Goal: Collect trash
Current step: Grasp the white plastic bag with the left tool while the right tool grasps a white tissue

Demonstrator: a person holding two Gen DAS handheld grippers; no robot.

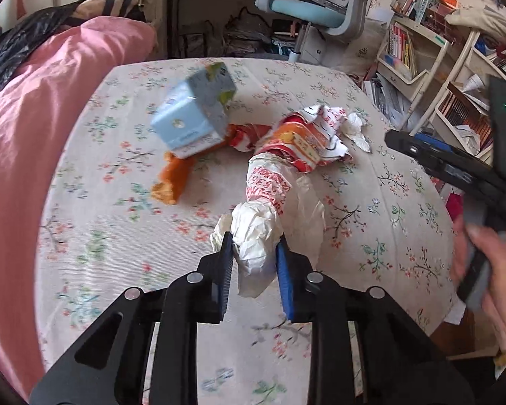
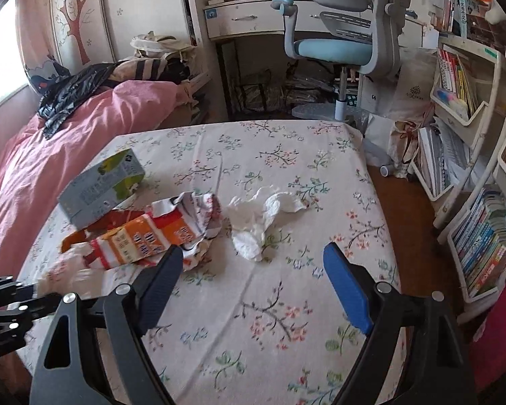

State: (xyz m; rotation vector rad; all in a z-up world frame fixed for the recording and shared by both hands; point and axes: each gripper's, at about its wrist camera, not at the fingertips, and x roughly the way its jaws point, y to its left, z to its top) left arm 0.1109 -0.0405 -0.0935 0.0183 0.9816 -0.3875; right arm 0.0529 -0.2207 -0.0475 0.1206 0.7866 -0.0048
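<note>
My left gripper (image 1: 254, 246) is shut on the crumpled end of a white plastic bag with red print (image 1: 270, 185), which stretches away across the floral bed sheet (image 1: 118, 270). Beyond it lie an orange-and-white wrapper (image 1: 300, 138), a pale blue carton (image 1: 195, 111) that is tilted and blurred, and an orange snack wrapper (image 1: 172, 182). In the right wrist view my right gripper (image 2: 253, 253) is open above the sheet, just short of a crumpled white tissue (image 2: 266, 216). Left of the tissue are the wrapper (image 2: 145, 239) and the carton (image 2: 101, 185).
A pink duvet (image 2: 67, 155) with a black plastic bag (image 2: 71, 94) on it fills the bed's left side. Past the foot stand a desk and a blue-seated chair (image 2: 340, 33). Bookshelves (image 2: 472, 229) and wooden floor (image 2: 408, 222) lie to the right. A hand (image 1: 489, 263) holds the right gripper.
</note>
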